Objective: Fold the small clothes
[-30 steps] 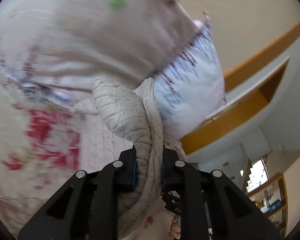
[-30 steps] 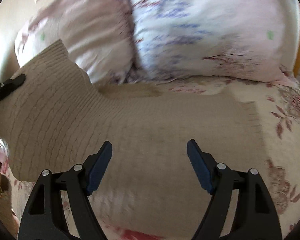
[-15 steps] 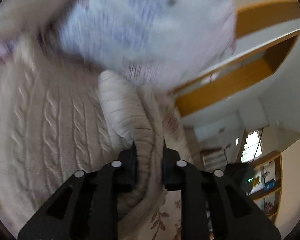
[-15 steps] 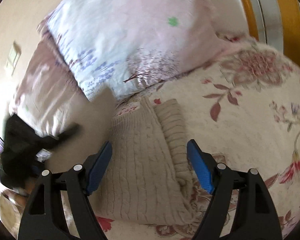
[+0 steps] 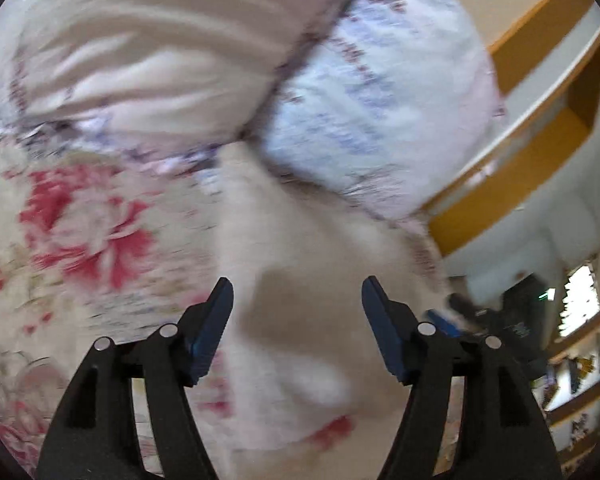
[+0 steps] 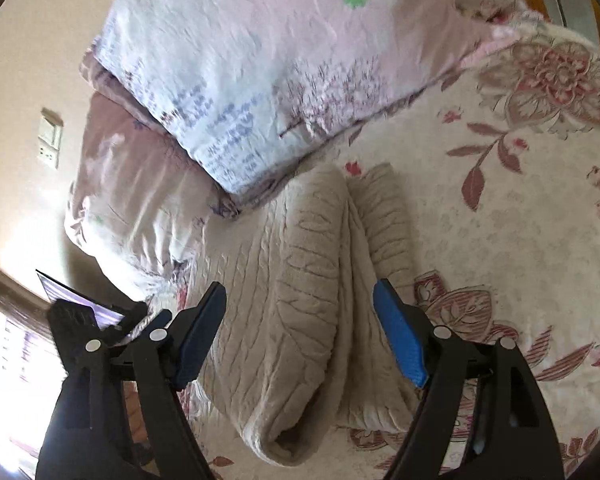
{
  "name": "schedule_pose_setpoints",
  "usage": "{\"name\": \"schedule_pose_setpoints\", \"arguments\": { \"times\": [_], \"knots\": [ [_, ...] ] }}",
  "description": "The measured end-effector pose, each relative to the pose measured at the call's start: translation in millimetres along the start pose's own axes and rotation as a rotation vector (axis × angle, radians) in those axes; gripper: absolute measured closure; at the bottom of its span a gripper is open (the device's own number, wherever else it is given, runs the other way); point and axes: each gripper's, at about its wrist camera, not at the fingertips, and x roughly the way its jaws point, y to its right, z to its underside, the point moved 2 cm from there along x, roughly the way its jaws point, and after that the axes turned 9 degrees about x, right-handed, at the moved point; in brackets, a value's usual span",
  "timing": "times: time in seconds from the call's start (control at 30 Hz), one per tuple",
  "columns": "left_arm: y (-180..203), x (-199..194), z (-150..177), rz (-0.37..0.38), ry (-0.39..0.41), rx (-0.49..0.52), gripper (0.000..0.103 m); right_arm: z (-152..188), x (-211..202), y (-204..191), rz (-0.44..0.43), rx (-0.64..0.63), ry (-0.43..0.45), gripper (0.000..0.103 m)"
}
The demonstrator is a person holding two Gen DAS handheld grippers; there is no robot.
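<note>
A beige cable-knit sweater (image 6: 312, 292) lies folded on the floral bedspread (image 6: 520, 208), its near end rolled over and a sleeve lying along its right side. My right gripper (image 6: 300, 320) is open and empty just above it. In the left wrist view the sweater (image 5: 300, 280) is a blurred pale shape under my left gripper (image 5: 298, 312), which is open and holds nothing. The left gripper's black body (image 6: 92, 320) shows at the lower left of the right wrist view.
Two pillows, a pink-and-white one (image 6: 280, 60) and a mauve one (image 6: 140, 184), lean at the head of the bed just beyond the sweater. A wall switch (image 6: 50, 140) is on the left wall. Yellow-trimmed shelving (image 5: 540, 152) stands to the right.
My left gripper has opened and let go of the sweater fold it pinched. The sweater now lies folded lengthwise. The right gripper stays open, now looking down on the folded sweater.
</note>
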Motion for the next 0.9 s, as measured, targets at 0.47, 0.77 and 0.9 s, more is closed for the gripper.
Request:
{"name": "schedule_pose_setpoints", "arguments": {
  "times": [0.47,0.77,0.9],
  "knots": [
    [-23.6,37.8,27.1,0.128,-0.1,-0.035,0.036,-10.9,55.4,0.8,0.006,0.026,-0.158,0.042],
    [-24.4,43.1,30.1,0.162,-0.109,-0.061,0.036,-38.2,65.5,-13.0,0.063,-0.046,-0.058,0.085],
    [-28.6,37.5,32.1,0.166,-0.103,-0.068,0.036,-23.2,31.0,-66.2,0.125,-0.331,0.131,0.086]
  ]
}}
